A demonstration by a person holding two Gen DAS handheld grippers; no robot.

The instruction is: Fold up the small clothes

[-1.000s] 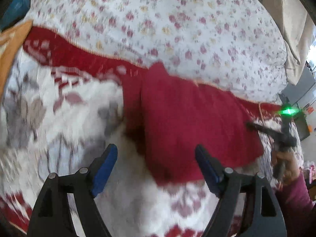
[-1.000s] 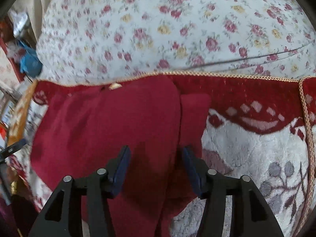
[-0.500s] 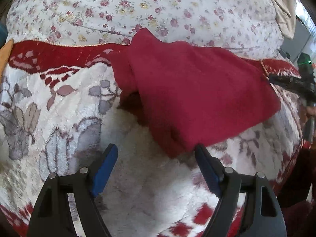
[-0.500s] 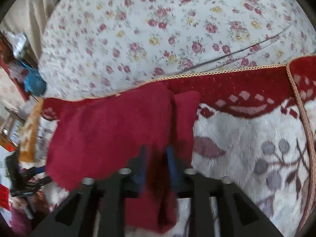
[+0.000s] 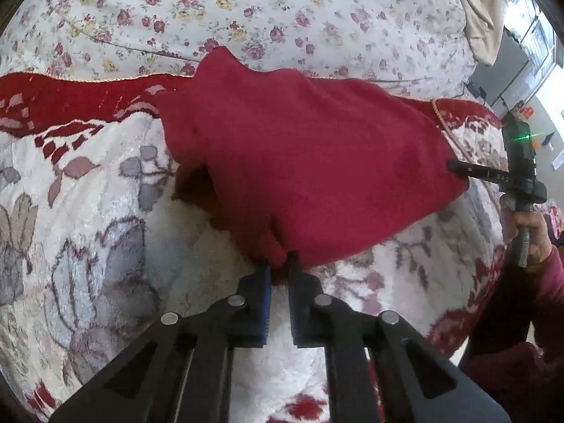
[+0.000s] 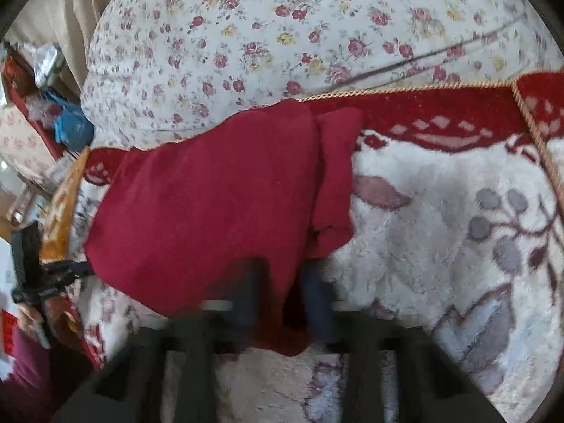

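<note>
A dark red garment (image 5: 310,162) is stretched between both grippers above a plush blanket (image 5: 105,229). My left gripper (image 5: 278,268) is shut on the garment's near corner, which bunches between the blue pads. In the right wrist view the same garment (image 6: 211,204) fills the middle, with a folded part lying to its right. My right gripper (image 6: 283,282) is blurred. Its jaws are closing, with the garment's near edge pinched between them. From the left wrist view the right gripper (image 5: 454,166) meets the cloth's right corner. The left gripper (image 6: 84,269) touches the cloth's left corner in the right wrist view.
The white blanket has a red border and grey leaf patterns. Behind it lies a floral quilt (image 5: 282,10). A person's hand (image 5: 532,225) in a dark red sleeve holds the right tool. A blue bag (image 6: 70,127) and clutter sit far left.
The left jaws went from wide open to shut on the garment's near corner. The right jaws narrowed onto the cloth's edge and slid along it. The garment now hangs spread between both.
</note>
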